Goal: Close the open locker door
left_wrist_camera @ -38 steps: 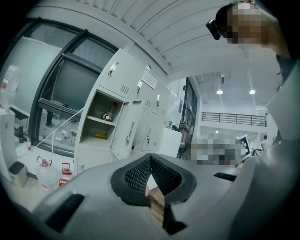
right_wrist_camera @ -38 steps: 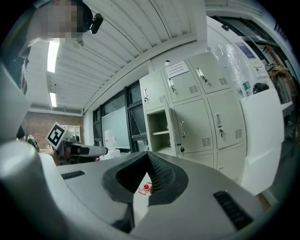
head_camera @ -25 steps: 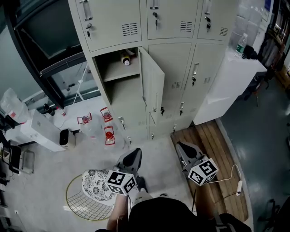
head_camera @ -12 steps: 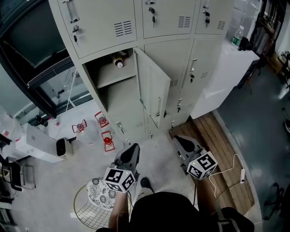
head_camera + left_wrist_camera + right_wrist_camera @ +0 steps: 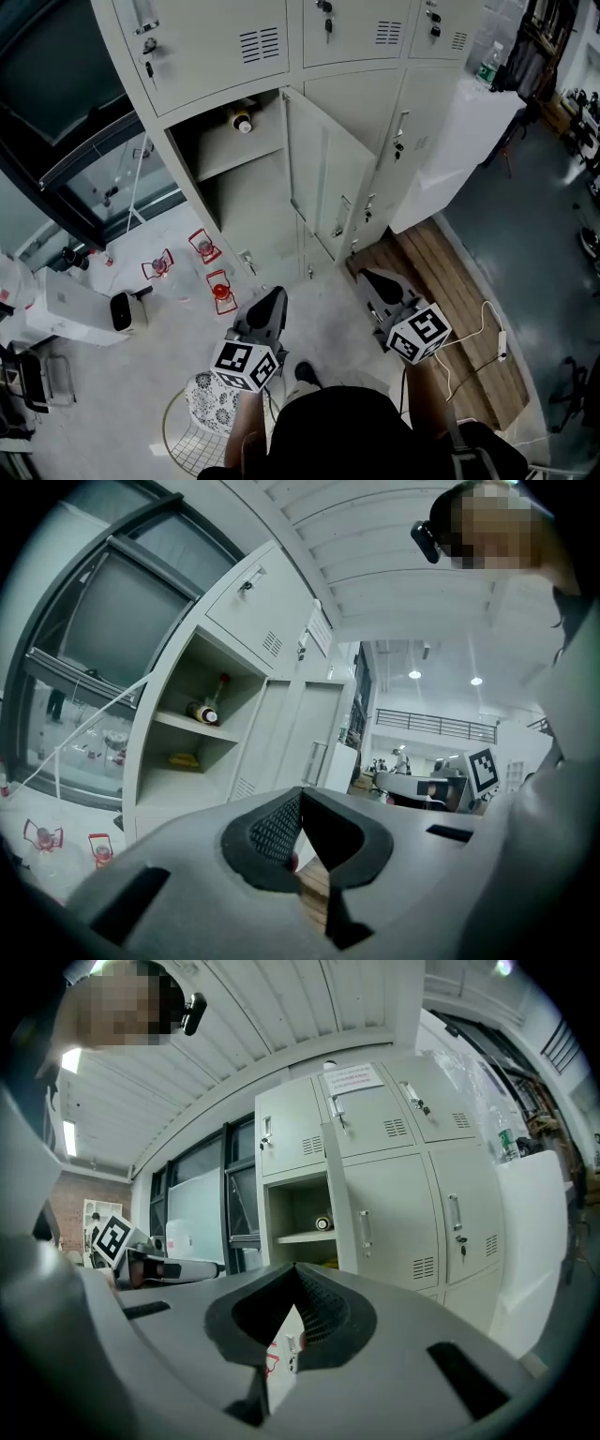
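Grey-jawed, the left gripper [image 5: 271, 300] and right gripper [image 5: 370, 279] hang side by side, each with jaws pressed together on nothing, and well ahead of them the locker door [image 5: 323, 178] stands swung outward, a bottle [image 5: 242, 118] lying on the shelf [image 5: 239, 152] beyond it.

Lockers [image 5: 211, 42] and door [image 5: 323, 173] look like smooth, matt painted metal. Boards [image 5: 459, 281] at lower right are bare wood; the floor [image 5: 323, 309] is dull grey
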